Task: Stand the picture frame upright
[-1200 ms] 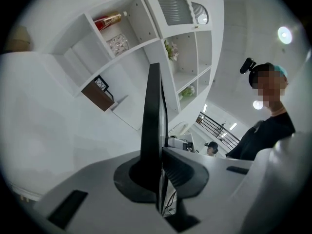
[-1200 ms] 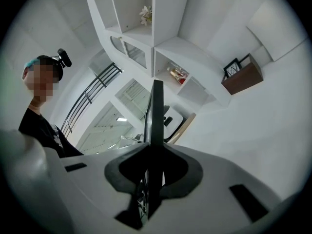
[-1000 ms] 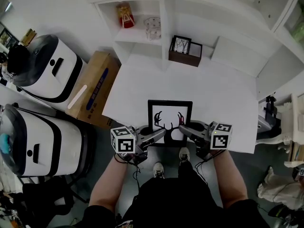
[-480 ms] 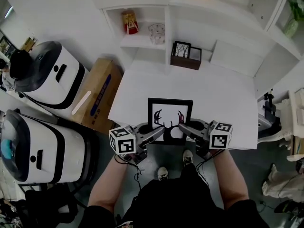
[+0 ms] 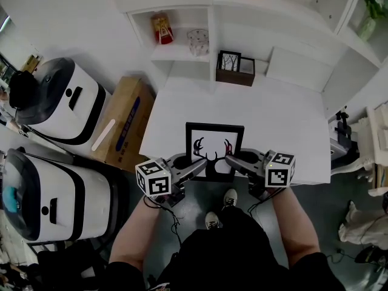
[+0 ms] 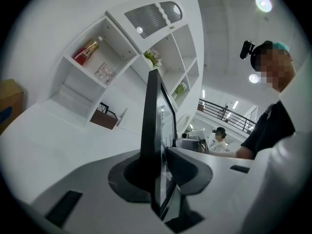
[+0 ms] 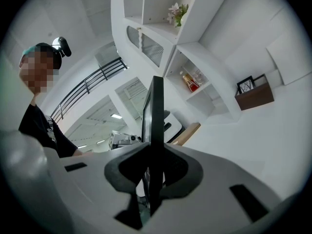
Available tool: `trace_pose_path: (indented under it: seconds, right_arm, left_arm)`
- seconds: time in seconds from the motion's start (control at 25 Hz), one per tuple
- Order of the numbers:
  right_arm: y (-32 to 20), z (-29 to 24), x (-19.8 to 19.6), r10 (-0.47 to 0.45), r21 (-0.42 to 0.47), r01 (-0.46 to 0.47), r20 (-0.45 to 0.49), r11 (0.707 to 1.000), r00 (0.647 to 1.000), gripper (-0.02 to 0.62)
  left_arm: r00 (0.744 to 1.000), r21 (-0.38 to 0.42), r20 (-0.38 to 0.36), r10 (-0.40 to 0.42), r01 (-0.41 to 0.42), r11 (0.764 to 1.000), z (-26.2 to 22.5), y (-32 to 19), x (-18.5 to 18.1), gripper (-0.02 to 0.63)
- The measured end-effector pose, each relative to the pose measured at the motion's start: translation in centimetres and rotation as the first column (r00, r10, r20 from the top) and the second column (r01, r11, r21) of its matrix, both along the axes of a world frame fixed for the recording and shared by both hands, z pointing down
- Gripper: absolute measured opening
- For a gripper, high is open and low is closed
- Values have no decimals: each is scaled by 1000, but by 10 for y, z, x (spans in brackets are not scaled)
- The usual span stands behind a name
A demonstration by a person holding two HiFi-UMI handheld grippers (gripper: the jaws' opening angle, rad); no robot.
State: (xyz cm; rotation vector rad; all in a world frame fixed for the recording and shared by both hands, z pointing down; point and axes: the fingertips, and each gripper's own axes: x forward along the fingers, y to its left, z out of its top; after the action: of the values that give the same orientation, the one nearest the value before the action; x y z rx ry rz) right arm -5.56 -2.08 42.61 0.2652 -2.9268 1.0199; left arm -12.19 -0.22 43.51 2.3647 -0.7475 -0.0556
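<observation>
Trouble is likeliest on the left side. The picture frame (image 5: pixel 214 139) stands close to upright at the very near edge of the white table (image 5: pixel 273 120), its antler print facing the person, with a gripper at each lower side. The right gripper (image 5: pixel 231 160) has its jaws narrow and clamped on the frame's right edge, pads pressing both faces. The left gripper (image 5: pixel 196 167) has just been opening its jaws. The frame's left edge sits between them, but they look slack around it rather than pressing. So the frame is probably carried by one side alone, and it could swing about that grip, or tip over if the right jaws let go before it balances. No prop at its back shows in any view, so whether it can stand unaided is unclear. Its bottom rail sits right at the table's near edge, above the person's shoe (image 5: pixel 229 197), and a small slide nearward would drop it off.
</observation>
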Motion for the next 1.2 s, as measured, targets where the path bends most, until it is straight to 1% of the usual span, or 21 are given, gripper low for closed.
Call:
trace_pose_path:
  seconds: [0.08, 0.16, 0.24, 0.32, 0.6, 0.88, 1.2]
  right_arm:
    - [-23, 4, -3, -14, 2, 14, -3, 1000, 1000, 55]
    - [-42, 5, -6, -21, 6, 21, -16, 1000, 1000, 55]
    - [-43, 2, -6, -27, 36, 29, -33, 999, 999, 55]
    - [-45, -1, -6, -28, 61, 30, -41, 998, 999, 55]
    - [-57, -2, -8, -56, 99, 60, -42, 993, 998, 55]
    - [-108, 11, -15, -97, 104, 100, -39, 990, 995, 55]
    - [-125, 17, -25, -119, 90, 123, -47, 988, 992, 55]
  left_arm:
    - [1000, 1, 12, -11, 11, 1000, 4, -23, -3, 109]
    - [999, 11, 45, -25, 24, 1000, 6, -43, -7, 114]
    - [995, 35, 95, -37, 34, 999, 6, -44, -7, 133]
    - [992, 50, 116, -49, 43, 998, 4, -47, -7, 137]
    - [988, 82, 133, -74, 63, 995, 2, -58, -9, 141]
    - [984, 69, 143, -103, 94, 993, 14, -107, -16, 141]
    - [982, 56, 144, -125, 117, 991, 21, -123, -25, 144]
